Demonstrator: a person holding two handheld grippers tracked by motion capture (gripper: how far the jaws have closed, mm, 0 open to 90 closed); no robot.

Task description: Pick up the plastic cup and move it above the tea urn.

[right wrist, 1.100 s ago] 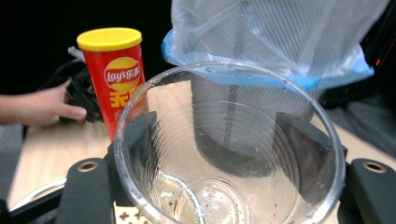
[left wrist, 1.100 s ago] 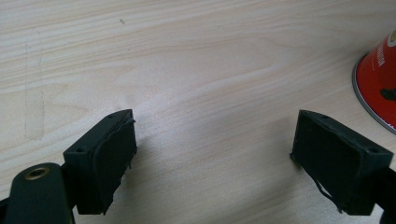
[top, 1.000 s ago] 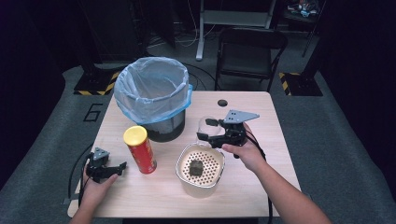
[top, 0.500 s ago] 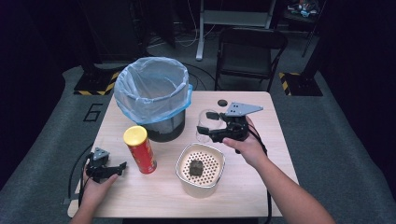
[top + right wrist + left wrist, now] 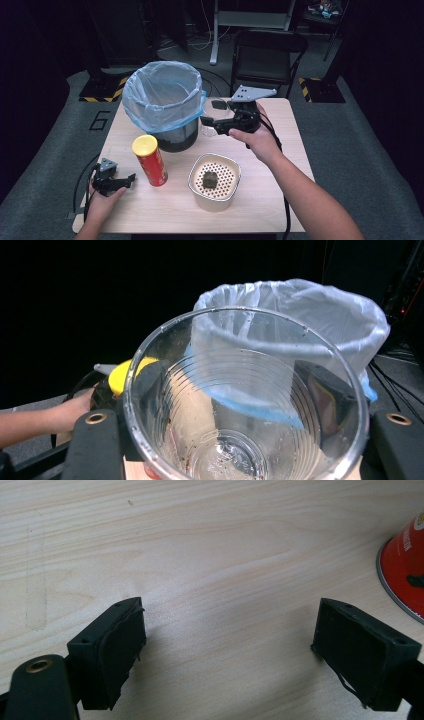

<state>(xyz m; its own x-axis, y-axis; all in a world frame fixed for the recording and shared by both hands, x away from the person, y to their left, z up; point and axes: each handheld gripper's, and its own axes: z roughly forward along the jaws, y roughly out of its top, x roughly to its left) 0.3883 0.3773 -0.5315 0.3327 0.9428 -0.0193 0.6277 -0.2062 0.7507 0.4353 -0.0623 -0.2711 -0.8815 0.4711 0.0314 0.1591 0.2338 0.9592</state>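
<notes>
Holding a clear cup between its jaws, the right gripper hovers above the table, just beside the lined bin. The cup looks empty apart from dark specks. The left gripper rests near a red can, jaws wide with nothing between them. A strainer bowl holds a dark lump. Judging from this, the cup seems headed for the bin; nothing is dropped in yet.

Left gripper low, jaws wide apart, right gripper raised, jaws clamped, right arm outstretched
</notes>
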